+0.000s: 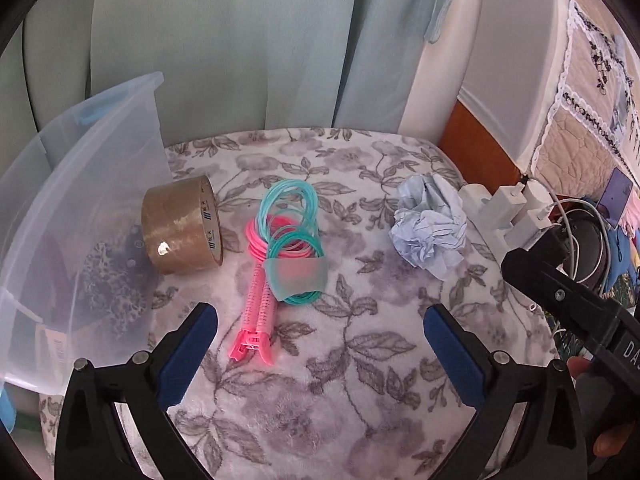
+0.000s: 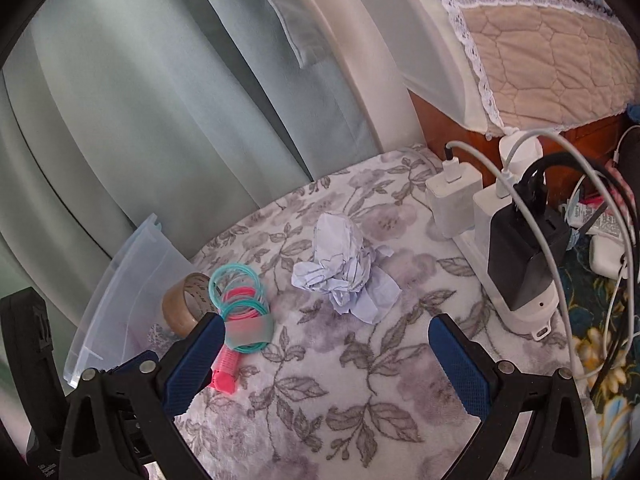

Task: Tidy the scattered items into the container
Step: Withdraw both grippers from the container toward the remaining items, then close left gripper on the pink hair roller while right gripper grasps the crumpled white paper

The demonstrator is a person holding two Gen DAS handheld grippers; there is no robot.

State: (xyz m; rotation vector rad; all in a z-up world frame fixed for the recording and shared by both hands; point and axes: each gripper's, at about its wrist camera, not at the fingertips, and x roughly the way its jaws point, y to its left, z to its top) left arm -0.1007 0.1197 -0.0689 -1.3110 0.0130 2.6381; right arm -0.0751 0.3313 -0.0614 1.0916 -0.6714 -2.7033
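A clear plastic container (image 1: 100, 160) stands at the left on a floral blanket, with a leopard-print item (image 1: 112, 280) inside. Beside it a brown tape roll (image 1: 180, 232) stands on edge. A bundled pink and teal skipping rope (image 1: 296, 276) lies in the middle, and a crumpled ball of paper (image 1: 430, 224) to its right. My left gripper (image 1: 320, 314) is open and empty just short of the rope's pink handles. My right gripper (image 2: 326, 322) is open and empty in front of the paper ball (image 2: 340, 272). The right wrist view also shows the rope (image 2: 240, 304), tape (image 2: 186, 304) and container (image 2: 132, 300) at lower left.
A white power strip (image 2: 472, 248) with several chargers and cables runs along the blanket's right edge. Pale green curtains (image 1: 240, 40) hang behind. A quilted cover (image 2: 540, 40) lies over wooden furniture at the right. The floral blanket (image 1: 360, 360) spreads beneath both grippers.
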